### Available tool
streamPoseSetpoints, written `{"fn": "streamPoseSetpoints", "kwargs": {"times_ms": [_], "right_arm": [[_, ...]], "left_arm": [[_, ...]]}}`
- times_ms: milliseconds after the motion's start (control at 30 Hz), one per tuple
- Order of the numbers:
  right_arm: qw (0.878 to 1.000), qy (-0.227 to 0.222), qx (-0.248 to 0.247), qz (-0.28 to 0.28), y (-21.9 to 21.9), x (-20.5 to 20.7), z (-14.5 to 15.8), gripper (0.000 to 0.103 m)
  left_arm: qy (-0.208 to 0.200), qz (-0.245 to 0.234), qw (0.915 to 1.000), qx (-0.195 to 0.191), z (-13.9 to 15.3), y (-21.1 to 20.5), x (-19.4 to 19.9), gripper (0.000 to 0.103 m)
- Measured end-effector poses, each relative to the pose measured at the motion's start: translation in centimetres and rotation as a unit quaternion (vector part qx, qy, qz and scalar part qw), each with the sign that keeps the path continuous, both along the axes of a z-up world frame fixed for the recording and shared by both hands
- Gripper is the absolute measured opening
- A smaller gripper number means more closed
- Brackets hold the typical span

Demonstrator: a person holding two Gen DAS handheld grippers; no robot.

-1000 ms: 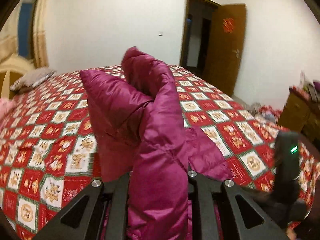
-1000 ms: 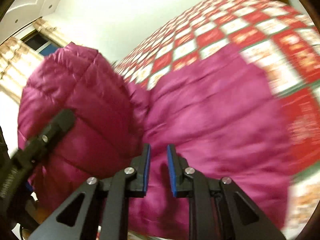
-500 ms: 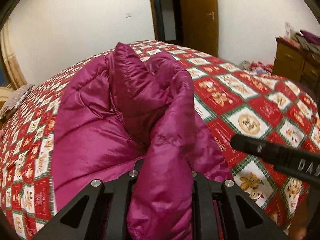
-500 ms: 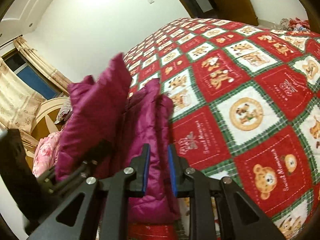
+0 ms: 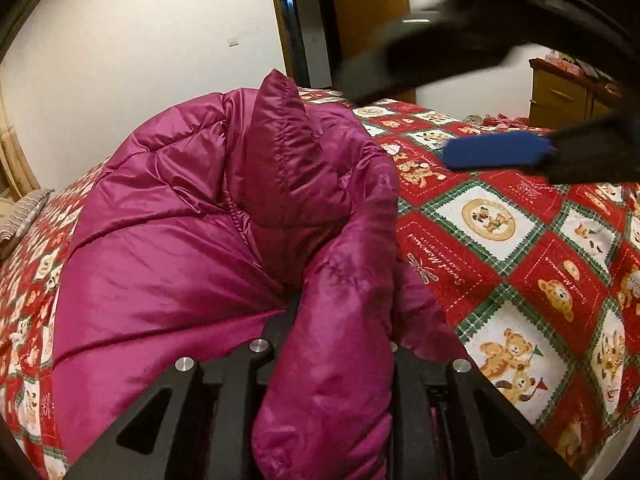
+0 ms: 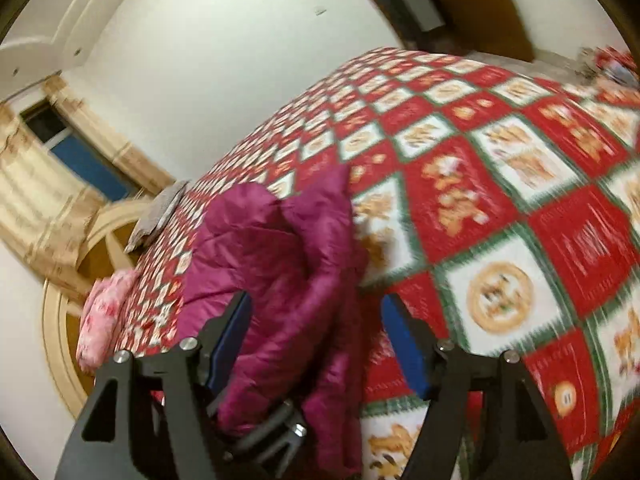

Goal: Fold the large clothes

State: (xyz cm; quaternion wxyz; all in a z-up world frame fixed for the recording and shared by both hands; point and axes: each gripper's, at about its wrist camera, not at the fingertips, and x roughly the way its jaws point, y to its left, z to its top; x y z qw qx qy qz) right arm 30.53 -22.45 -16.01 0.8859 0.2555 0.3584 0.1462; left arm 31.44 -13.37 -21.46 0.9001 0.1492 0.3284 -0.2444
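Note:
A magenta puffer jacket (image 5: 168,248) lies bunched on the red, white and green patchwork bedspread (image 5: 520,248). My left gripper (image 5: 332,344) is shut on a thick fold of the jacket, which hides its fingertips. In the right wrist view the jacket (image 6: 280,280) sits low and left of centre. My right gripper (image 6: 316,344) is open wide, with blue pads (image 6: 404,344), raised above the jacket and not touching it. It also shows in the left wrist view (image 5: 496,152) at the upper right, blurred.
A grey pillow (image 6: 160,212) and a pink pillow (image 6: 100,316) lie by the wooden headboard (image 6: 68,344). A curtained window (image 6: 76,160) is at the left. A wooden door (image 5: 368,28) and a dresser (image 5: 560,96) stand beyond the bed.
My right gripper has opened from shut and lifted above the bed. The jacket has dropped lower onto the bedspread. My left gripper keeps its hold on the fold.

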Motion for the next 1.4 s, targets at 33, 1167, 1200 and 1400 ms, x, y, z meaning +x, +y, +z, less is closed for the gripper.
{"fn": "streamPoseSetpoints", "kwargs": {"times_ms": [33, 1167, 1200, 1400], "right_arm": [[1.0, 0.003, -0.005, 0.013, 0.5, 0.7, -0.1, 0.072], [0.99, 0.006, -0.137, 0.027, 2.7, 2.3, 5.2, 0.027], [0.991, 0.008, -0.127, 0.029, 3.2, 3.2, 5.7, 0.027], [0.995, 0.082, -0.06, 0.009, 7.6, 9.7, 3.3, 0.027]], "left_arm": [[-0.001, -0.002, 1.0, 0.003, 0.1, 0.0, -0.1, 0.019], [0.051, 0.158, 0.9824, -0.085, 4.3, 10.6, 7.7, 0.077], [0.047, 0.161, 0.9826, -0.079, 4.5, 10.4, 7.6, 0.078], [0.053, 0.161, 0.983, -0.071, 3.9, 10.9, 8.1, 0.078]]}}
